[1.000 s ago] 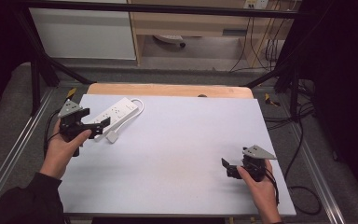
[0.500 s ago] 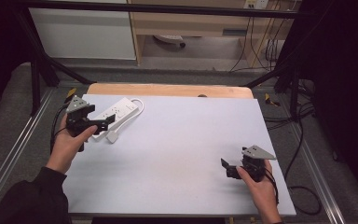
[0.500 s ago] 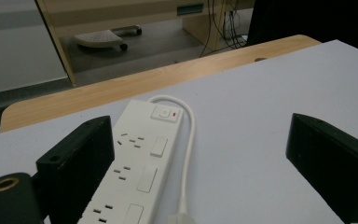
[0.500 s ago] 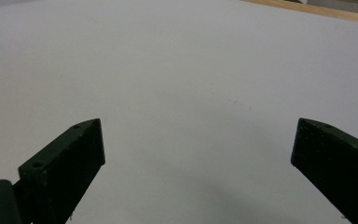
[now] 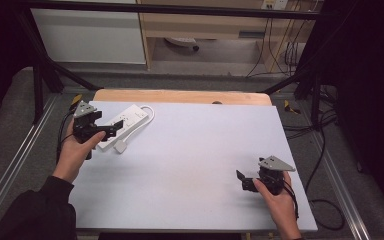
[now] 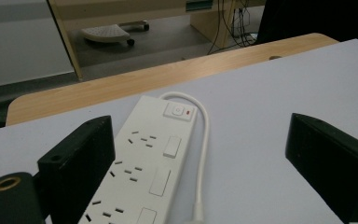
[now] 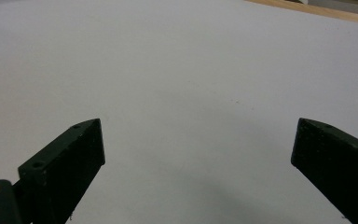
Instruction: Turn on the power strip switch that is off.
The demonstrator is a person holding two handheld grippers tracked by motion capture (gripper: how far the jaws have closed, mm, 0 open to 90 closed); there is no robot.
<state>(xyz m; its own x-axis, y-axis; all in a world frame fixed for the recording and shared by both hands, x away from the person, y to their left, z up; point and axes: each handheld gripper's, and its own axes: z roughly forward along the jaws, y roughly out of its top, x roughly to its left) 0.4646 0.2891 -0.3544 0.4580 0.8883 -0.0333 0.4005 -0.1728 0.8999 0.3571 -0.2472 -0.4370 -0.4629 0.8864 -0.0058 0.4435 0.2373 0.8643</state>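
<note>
Left gripper (image 5: 111, 131): held off the mat at 10 o'clock, aimed towards 2 o'clock, jaws spread wide with nothing between them.
Right gripper (image 5: 242, 181): held low at 4 o'clock, pointed towards 9 o'clock, jaws parted and empty.
Power strip (image 5: 125, 124): lies on the grey mat (image 5: 190, 165) at 11 o'clock, just beyond the left jaws.
Left gripper view: a red-marked switch (image 6: 179, 112) and the looped white cable (image 6: 204, 144) are resolved.
</note>
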